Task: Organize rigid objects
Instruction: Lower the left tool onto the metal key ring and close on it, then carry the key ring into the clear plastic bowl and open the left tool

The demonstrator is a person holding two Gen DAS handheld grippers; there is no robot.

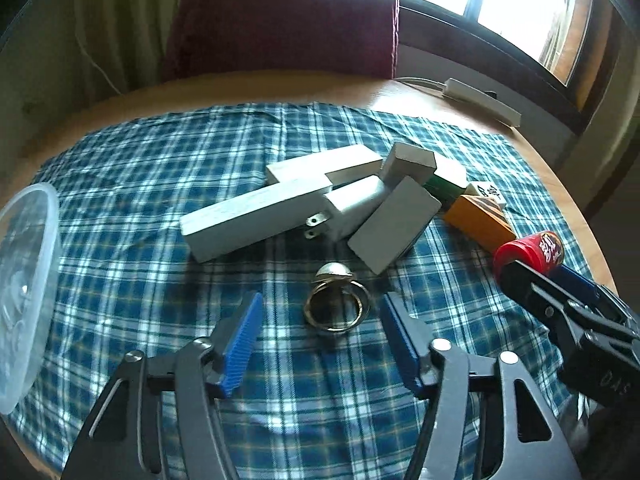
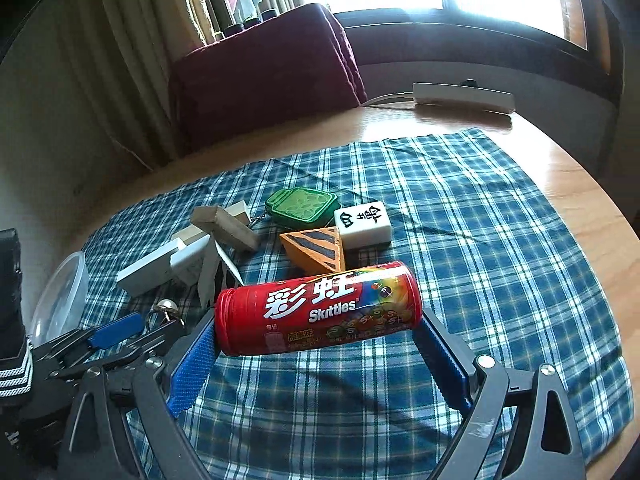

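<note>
My right gripper (image 2: pixel 316 334) is shut on a red Skittles can (image 2: pixel 316 308), held sideways by its two ends just above the blue plaid cloth (image 2: pixel 460 240). In the left wrist view the same can (image 1: pixel 532 250) shows at the right edge. My left gripper (image 1: pixel 320 336) is open and low over the cloth. A metal key ring with a small bell (image 1: pixel 336 306) lies between its blue fingertips, untouched. Beyond it is a heap of white blocks and a plug adapter (image 1: pixel 288 208). An orange wedge (image 2: pixel 316 254), a mahjong tile (image 2: pixel 362 224) and a green jar keychain (image 2: pixel 302 208) lie behind the can.
A clear plastic container (image 1: pixel 24 292) sits at the cloth's left edge. A white power strip (image 2: pixel 460 96) lies on the round wooden table (image 2: pixel 580 200) at the far right. A maroon chair back (image 1: pixel 284 20) stands behind the table. A striped sleeve (image 2: pixel 12 376) is at the left.
</note>
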